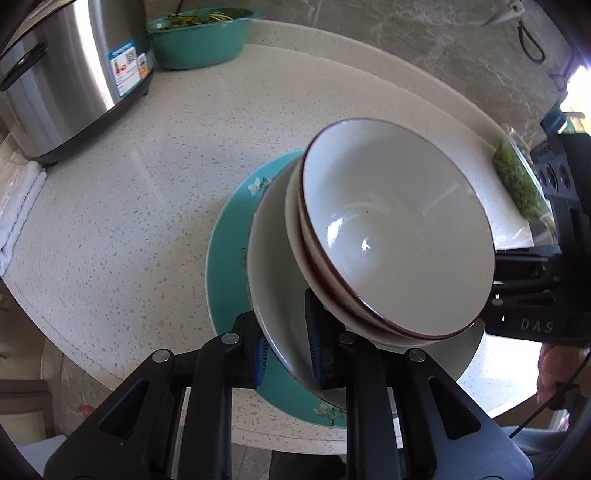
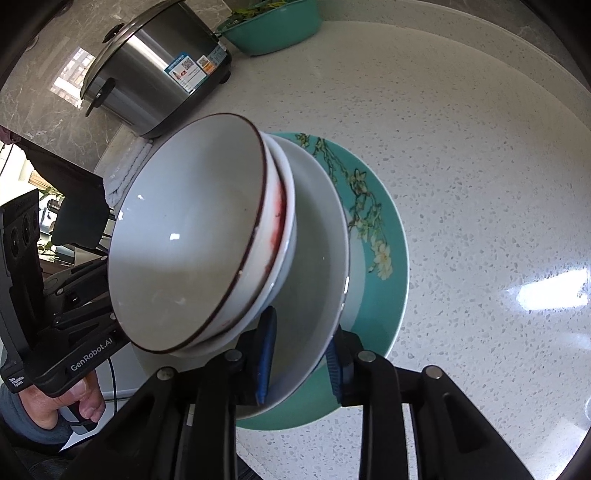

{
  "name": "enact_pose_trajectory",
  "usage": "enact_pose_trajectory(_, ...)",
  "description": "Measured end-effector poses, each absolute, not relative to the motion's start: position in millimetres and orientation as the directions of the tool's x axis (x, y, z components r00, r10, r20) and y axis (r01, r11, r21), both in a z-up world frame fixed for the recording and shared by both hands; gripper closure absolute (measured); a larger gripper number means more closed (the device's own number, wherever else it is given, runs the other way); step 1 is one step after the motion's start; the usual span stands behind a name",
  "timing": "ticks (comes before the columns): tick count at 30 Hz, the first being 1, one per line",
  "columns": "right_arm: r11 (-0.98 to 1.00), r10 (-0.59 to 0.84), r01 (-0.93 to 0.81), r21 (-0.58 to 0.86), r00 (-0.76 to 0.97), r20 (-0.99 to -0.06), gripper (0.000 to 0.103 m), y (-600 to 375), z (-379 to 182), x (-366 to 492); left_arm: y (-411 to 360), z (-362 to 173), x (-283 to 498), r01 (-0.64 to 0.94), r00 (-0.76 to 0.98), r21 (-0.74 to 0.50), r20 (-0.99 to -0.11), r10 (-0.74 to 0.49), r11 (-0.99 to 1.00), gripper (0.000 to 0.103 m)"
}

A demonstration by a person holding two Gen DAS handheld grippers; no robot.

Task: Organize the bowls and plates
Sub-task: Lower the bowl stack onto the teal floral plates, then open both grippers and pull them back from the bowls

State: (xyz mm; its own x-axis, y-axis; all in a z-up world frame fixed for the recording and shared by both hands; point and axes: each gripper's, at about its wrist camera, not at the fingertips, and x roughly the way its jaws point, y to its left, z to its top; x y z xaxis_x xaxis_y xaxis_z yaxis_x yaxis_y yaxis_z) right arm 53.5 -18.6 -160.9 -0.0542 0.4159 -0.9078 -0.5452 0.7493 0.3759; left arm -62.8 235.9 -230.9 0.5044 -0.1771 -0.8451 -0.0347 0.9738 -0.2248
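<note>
A teal flowered plate (image 1: 225, 266) (image 2: 388, 236) lies on the speckled counter. On it sits a large white bowl (image 1: 273, 295) (image 2: 317, 258) with two smaller brown-rimmed white bowls (image 1: 391, 225) (image 2: 184, 229) nested in it, tilted. My left gripper (image 1: 286, 350) is shut on the near rim of the large white bowl, one pad inside and one outside. My right gripper (image 2: 301, 363) is shut on the opposite rim of the same bowl. Each gripper shows in the other's view, the right gripper at the right edge (image 1: 532, 295) and the left gripper at the left edge (image 2: 66, 332).
A steel rice cooker (image 1: 62, 77) (image 2: 155, 74) stands at the back left, next to a teal basin of greens (image 1: 199, 40) (image 2: 273, 26). A folded white cloth (image 1: 18, 206) lies at the counter's left edge. A bag of chopped greens (image 1: 517, 184) lies at the right.
</note>
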Motion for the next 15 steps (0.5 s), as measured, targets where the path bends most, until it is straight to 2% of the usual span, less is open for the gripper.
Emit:
enact_pose_trajectory(3,0.748,0.403,-0.558,0.358,-0.045,-0.914,0.060,-19.0,-157.9,50.2,236.8,-227.7,-66.9,-0.057,0.510,-0.217,-0.845,-0.158,0.974,0.084)
enact_pose_trajectory(5,0.736,0.414,-0.568,0.369,-0.054,-0.909,0.054,-21.8,-153.9,48.3,238.7,-223.6,-71.6,-0.077,0.510,-0.214,-0.848,-0.145,0.974,0.076)
enact_pose_trajectory(8,0.719,0.431,-0.586,0.373,-0.045,-0.901,0.035,-28.6,-140.5,43.9,245.4,-205.9,-82.6,-0.110,0.535,-0.196,-0.838,-0.108,0.974,0.061)
enact_pose_trajectory(9,0.717,0.435,-0.589,0.373,-0.041,-0.900,0.033,-31.7,-135.0,42.7,247.8,-197.4,-87.3,-0.120,0.547,-0.186,-0.832,-0.091,0.975,0.054)
enact_pose_trajectory(10,0.717,0.433,-0.593,0.366,-0.033,-0.901,0.031,-36.4,-128.0,41.6,251.6,-185.4,-93.5,-0.133,0.566,-0.174,-0.821,-0.069,0.976,0.041)
enact_pose_trajectory(12,0.718,0.457,-0.585,0.377,-0.012,-0.889,0.020,-48.6,-112.5,41.7,256.6,-167.9,-101.1,-0.151,0.592,-0.147,-0.806,-0.029,0.978,0.026)
enact_pose_trajectory(14,0.728,0.473,-0.576,0.372,0.028,-0.881,0.017,-63.4,-96.7,44.4,258.8,-154.8,-104.5,-0.162,0.608,-0.115,-0.794,0.008,0.980,0.017)
enact_pose_trajectory(15,0.739,0.473,-0.566,0.365,0.050,-0.880,0.013,-71.3,-90.5,46.7,260.3,-146.5,-104.3,-0.174,0.621,-0.096,-0.783,0.033,0.980,0.002)
